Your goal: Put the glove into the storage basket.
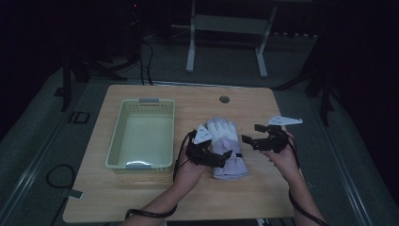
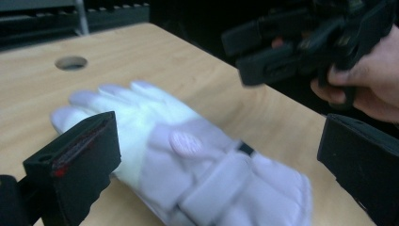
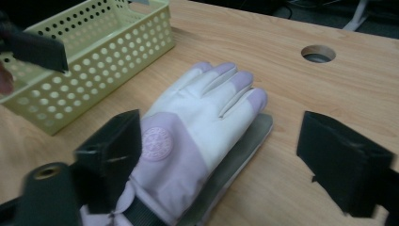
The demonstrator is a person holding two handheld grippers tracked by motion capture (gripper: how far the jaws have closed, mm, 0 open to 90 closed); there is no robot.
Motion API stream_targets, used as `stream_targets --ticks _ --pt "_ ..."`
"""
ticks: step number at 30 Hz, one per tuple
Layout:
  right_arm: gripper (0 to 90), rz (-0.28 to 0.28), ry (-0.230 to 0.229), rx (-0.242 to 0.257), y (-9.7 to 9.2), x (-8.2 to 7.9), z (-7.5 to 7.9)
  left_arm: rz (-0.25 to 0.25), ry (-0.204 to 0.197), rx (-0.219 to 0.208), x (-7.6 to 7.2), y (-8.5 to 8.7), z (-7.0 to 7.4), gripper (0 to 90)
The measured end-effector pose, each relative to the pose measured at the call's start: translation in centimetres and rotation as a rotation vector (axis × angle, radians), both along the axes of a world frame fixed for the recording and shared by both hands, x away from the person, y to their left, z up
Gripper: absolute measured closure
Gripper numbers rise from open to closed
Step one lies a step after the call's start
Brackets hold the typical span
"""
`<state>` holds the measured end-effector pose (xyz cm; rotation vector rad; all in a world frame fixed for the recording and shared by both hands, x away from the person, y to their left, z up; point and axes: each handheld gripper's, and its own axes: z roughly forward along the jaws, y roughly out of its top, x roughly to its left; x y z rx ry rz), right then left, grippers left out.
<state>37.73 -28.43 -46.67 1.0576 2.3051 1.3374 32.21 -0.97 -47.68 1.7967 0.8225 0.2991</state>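
Note:
A white and lavender glove [image 1: 225, 143] lies flat, fingers pointing away, on the wooden table [image 1: 263, 188]. My left gripper [image 1: 219, 157] is open at the glove's cuff on its left side. In the left gripper view the glove [image 2: 188, 150] lies between the wide-apart jaws of that gripper [image 2: 216, 169]. My right gripper [image 1: 251, 134] hovers open just right of the glove. In the right gripper view the glove [image 3: 188, 122] rests on a thin grey sheet [image 3: 244, 150], and the open gripper [image 3: 226, 165] straddles its cuff end without touching it.
A pale yellow perforated basket [image 1: 115, 136] stands empty left of the glove, its wall [image 3: 94, 61] close to it. A round cable hole [image 1: 224, 99] is at the table's far middle. Beyond the table are a dark floor and a desk frame [image 1: 190, 47].

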Motion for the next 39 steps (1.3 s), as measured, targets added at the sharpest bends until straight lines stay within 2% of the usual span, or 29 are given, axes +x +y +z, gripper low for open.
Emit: stream_targets --ticks 2,5,6,10,11,12,14,16,19,22,25,28,30,32,36,39 --pt "26.2 0.001 0.009 -0.013 0.1 0.3 -0.3 0.009 0.013 -0.001 0.8 -0.2 0.1 0.1" --pt "33.5 0.008 0.027 -0.005 0.4 0.7 -1.0 0.037 0.046 0.042 1.8 -0.6 -0.6 1.0" --pt "35.9 0.014 0.034 -0.012 0.6 0.8 -1.3 0.047 0.063 0.039 2.1 -0.7 -1.0 7.6" --pt "38.8 0.026 0.05 -0.047 1.2 0.8 -2.7 0.07 0.123 0.074 3.0 -1.0 -2.7 14.0" --pt "39.4 0.023 0.056 -0.051 1.3 0.8 -2.9 0.081 0.157 0.087 3.3 -1.1 -3.2 15.2" --pt "40.2 0.026 0.075 -0.048 1.3 0.8 -3.3 0.088 0.178 0.093 3.4 -1.2 -3.7 15.2" --pt "40.2 0.029 0.083 -0.057 1.4 0.6 -3.9 0.099 0.218 0.107 3.6 -1.4 -4.5 15.3" --pt "40.1 0.032 0.102 -0.061 1.4 0.5 -4.6 0.112 0.244 0.127 3.8 -1.6 -5.4 15.3" --pt "39.4 0.04 0.144 -0.064 1.4 0.6 -5.9 0.123 0.316 0.104 4.1 -1.4 -6.5 15.2" --pt "39.4 0.042 0.181 -0.053 1.3 0.7 -7.0 0.11 0.366 0.091 4.3 -1.2 -7.5 15.3" --pt "39.8 0.044 0.22 -0.039 1.1 0.9 -7.9 0.093 0.42 0.045 4.7 -0.9 -8.4 16.2" --pt "44.5 0.057 0.276 -0.014 0.9 1.3 -8.4 0.06 0.459 0.006 5.1 -0.7 -9.1 20.5" --pt "48.1 0.068 0.307 0.001 0.8 1.6 -8.7 0.038 0.47 -0.005 5.3 -0.7 -9.2 25.3" --pt "56.6 0.095 0.331 0.016 0.9 1.8 -8.8 0.012 0.482 -0.021 5.5 -0.6 -9.4 29.5" --pt "64.9 0.102 0.333 -0.007 1.2 1.7 -8.6 -0.035 0.505 -0.042 5.9 -0.6 -9.6 40.8" --pt "73.7 0.085 0.312 -0.027 1.6 1.4 -8.3 -0.054 0.527 -0.074 5.9 -0.4 -9.5 53.8"
